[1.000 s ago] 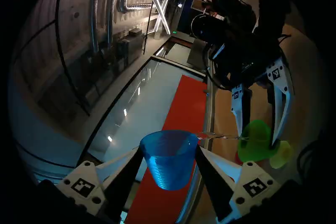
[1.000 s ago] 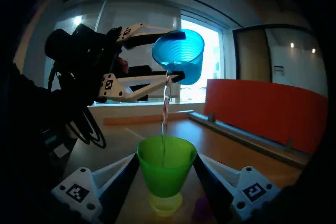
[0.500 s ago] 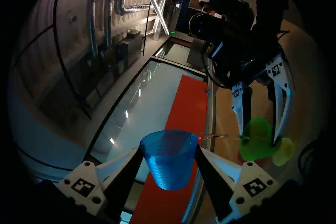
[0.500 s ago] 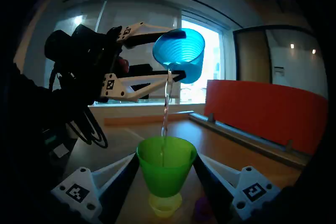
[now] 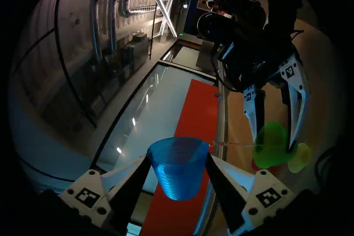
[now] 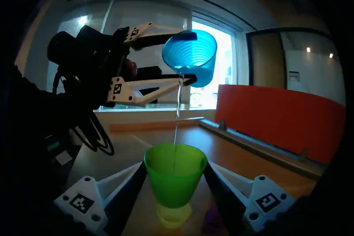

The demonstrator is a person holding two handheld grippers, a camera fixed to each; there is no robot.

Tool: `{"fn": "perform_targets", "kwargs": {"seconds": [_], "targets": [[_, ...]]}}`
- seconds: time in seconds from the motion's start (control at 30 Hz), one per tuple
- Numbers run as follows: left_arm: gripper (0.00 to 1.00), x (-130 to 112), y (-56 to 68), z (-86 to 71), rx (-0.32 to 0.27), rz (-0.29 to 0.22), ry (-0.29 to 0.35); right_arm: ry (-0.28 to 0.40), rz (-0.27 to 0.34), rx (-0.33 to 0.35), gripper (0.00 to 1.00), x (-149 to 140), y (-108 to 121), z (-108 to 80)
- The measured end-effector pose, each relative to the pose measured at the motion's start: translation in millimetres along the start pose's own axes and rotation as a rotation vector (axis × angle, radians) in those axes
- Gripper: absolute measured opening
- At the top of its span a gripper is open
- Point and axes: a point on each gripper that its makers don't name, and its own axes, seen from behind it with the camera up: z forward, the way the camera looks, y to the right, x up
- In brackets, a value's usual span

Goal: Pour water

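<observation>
Open tabletop [image 6: 234, 147] lay around me, the red partition [image 6: 278, 116] well apart. My left gripper [image 5: 178, 161] clamped the blue cup [image 6: 189, 58], its axis tipped near level, above the upright green cup [image 6: 175, 178] clamped in my right gripper [image 6: 175, 166].

**A:** Site entry: where am I working?

**B:** I log it as an office-type workroom. There is a wooden desk [image 6: 230, 147] with a red divider panel [image 6: 283, 116] standing along its far side, behind a metal rail [image 6: 256, 141].

**A:** Supporting observations?

**B:** A large window [image 6: 225, 59] sits behind the desk, with daylight outside. To the side is a dark-framed glass partition [image 6: 274, 63], with small ceiling lights [image 6: 308, 49] beyond it. In my left gripper view the ceiling is bare, with exposed pipes [image 5: 96, 19] and crossed strip lights [image 5: 163, 10]. Loose black cables [image 6: 95, 134] hang near the desk.
</observation>
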Motion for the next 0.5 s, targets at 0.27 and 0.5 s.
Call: {"fn": "perform_targets", "kwargs": {"seconds": [0.27, 0.5], "targets": [[0.86, 2.4, -2.7, 0.1, 0.002, 0.010, 0.005, 0.001, -0.002, 0.001, 0.91, 0.5, -0.7, -0.5], [0.86, 4.8, -3.8, -0.8, -0.002, 0.026, 0.012, 0.004, -0.003, 0.002, 0.91, 2.5, -1.3, 0.0]]}}
